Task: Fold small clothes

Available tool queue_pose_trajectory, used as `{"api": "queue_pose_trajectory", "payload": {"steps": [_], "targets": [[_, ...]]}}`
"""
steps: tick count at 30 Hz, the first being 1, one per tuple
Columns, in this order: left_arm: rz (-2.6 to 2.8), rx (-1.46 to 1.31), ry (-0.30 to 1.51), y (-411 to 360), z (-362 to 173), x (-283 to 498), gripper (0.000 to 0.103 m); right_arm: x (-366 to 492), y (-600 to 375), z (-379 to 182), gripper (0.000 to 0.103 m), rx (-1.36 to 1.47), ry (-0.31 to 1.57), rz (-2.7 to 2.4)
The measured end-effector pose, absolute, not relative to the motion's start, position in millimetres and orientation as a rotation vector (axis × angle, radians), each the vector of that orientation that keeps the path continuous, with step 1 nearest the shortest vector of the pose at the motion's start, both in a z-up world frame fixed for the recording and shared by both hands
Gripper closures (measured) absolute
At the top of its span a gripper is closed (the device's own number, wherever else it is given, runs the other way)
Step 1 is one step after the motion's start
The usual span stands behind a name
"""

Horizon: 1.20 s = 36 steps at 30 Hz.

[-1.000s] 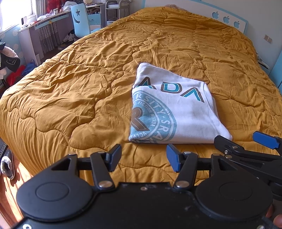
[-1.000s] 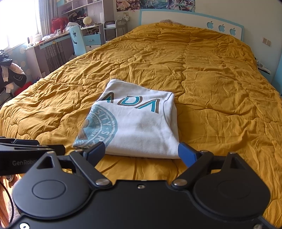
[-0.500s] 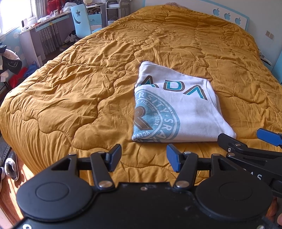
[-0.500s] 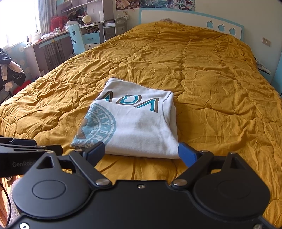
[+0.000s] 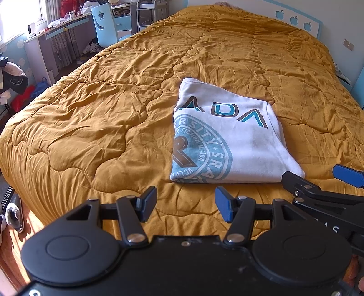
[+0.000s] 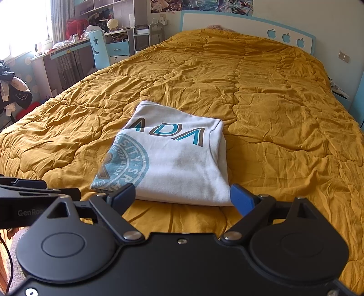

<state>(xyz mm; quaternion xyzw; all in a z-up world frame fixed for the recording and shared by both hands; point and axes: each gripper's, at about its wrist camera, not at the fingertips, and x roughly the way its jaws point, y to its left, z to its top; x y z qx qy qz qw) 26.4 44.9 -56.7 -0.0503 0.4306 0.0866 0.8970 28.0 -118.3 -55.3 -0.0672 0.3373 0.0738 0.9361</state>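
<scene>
1. White shirt (image 5: 229, 141), teal round print + "ADA" lettering, folded into a flat rectangle, centre-right of frame in left view, centre in right view (image 6: 173, 159); lying on mustard quilt (image 5: 91, 118).
2. Left gripper (image 5: 185, 206) bottom centre, fingers apart, nothing btwn them, short of shirt's near edge.
3. Right gripper (image 6: 182, 199) bottom centre, fingers wide apart, empty, tips just before shirt's near edge.
4. White-blue headboard (image 6: 227, 25) at top; desk (image 6: 68, 49) w/ clutter upper left.

Both wrist views low at the bed's (image 5: 113, 118) foot, facing twelve o'clock toward the headboard (image 6: 227, 21), near the folded shirt (image 6: 182, 164), left view offset leftward, both sharing the shirt.
</scene>
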Motion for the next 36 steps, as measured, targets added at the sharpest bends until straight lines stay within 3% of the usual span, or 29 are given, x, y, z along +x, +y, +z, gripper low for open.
{"api": "queue_pose_trajectory", "payload": {"steps": [36], "targets": [[0.200, -0.095, 0.919, 44.3, -62.0, 28.1, 0.043, 28.2, -122.2, -58.2, 0.011, -0.145, 0.704, 0.149]]}}
